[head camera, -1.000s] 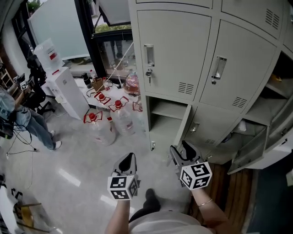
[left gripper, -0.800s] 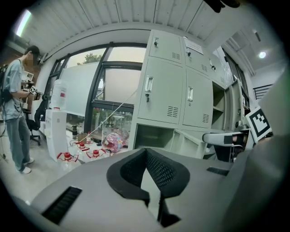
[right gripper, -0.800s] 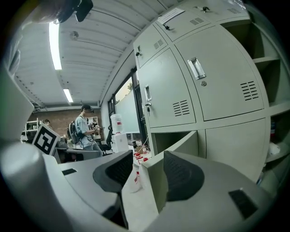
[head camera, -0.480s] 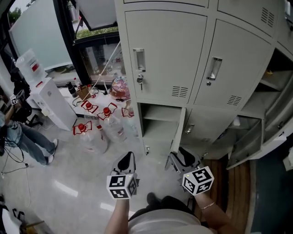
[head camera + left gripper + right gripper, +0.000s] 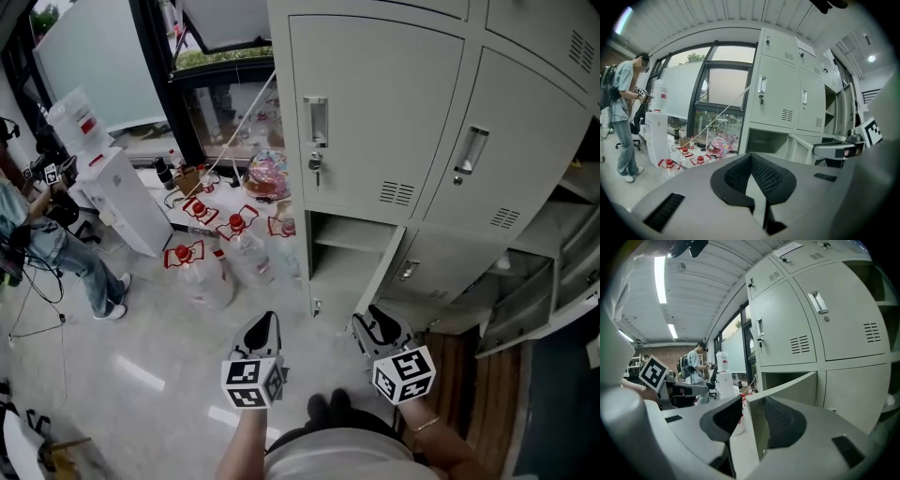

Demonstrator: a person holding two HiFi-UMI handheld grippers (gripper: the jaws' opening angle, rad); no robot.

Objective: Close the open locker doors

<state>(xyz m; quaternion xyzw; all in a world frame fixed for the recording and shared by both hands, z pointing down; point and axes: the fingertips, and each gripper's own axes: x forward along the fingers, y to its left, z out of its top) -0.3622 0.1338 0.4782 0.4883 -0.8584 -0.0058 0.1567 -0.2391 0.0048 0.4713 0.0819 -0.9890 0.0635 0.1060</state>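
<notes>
One lower locker door (image 5: 797, 383) is being taken, not yet pinched, between the closing jaws of the right gripper (image 5: 377, 324). The left gripper (image 5: 263, 330) is clenched, empty. A swing shut is called for next.

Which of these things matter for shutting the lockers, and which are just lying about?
Job: open lower locker door; open doors at right; right gripper, jaws closing around that door's edge.
Lying about: water jugs; water dispenser; pink bag.

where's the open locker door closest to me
The nearest open locker door swings out at the head view's lower centre, below the closed keyed door, its free edge between the right gripper's closing jaws.
</notes>
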